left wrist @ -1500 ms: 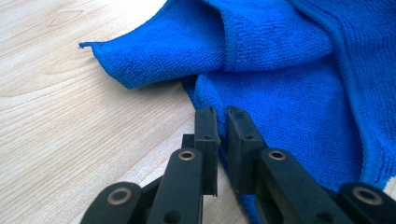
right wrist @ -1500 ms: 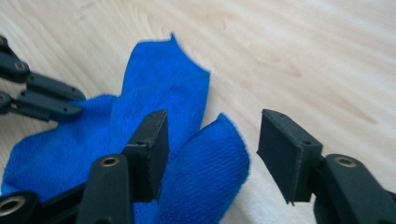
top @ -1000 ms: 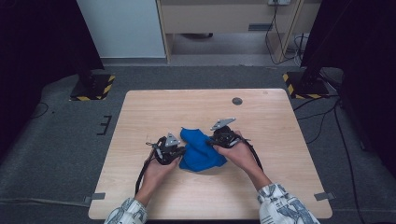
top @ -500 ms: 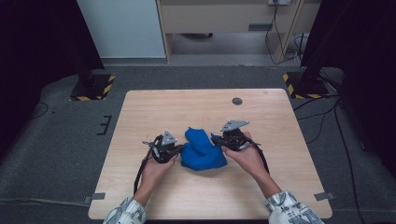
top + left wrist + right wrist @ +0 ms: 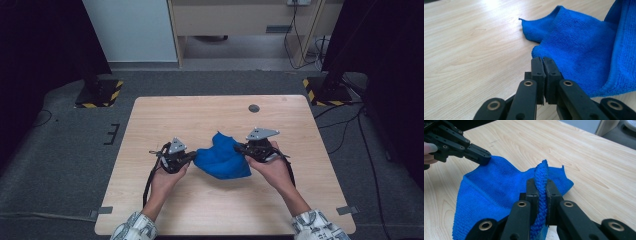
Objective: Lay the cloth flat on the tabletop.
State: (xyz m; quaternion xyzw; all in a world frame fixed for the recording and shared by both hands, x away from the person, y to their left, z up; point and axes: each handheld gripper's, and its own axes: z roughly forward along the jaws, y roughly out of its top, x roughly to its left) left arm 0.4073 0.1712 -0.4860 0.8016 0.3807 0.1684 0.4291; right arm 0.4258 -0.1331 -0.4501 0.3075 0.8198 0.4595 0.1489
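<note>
A blue cloth (image 5: 222, 159) lies bunched at the middle of the wooden table (image 5: 200, 115), stretched between my two grippers. My left gripper (image 5: 189, 158) sits at its left edge, jaws pressed together on a corner of the blue cloth (image 5: 584, 50); in the right gripper view the left gripper (image 5: 484, 158) pinches that raised corner. My right gripper (image 5: 241, 148) is at the cloth's right side, lifted a little. Its jaws are shut on an upright fold of the blue cloth (image 5: 494, 185), which sticks up between the pads of the right gripper (image 5: 541, 182). A hand holds each gripper.
A small dark round spot (image 5: 254, 108) marks the tabletop near the far edge. Bare wood lies all around the cloth. Beyond the table stand pale cabinets (image 5: 135, 30) and two black stands with yellow-striped bases (image 5: 97, 94) on grey floor.
My right gripper has moved right and up with its fold of cloth, pulling the cloth out wider between the grippers. The left gripper has hardly moved.
</note>
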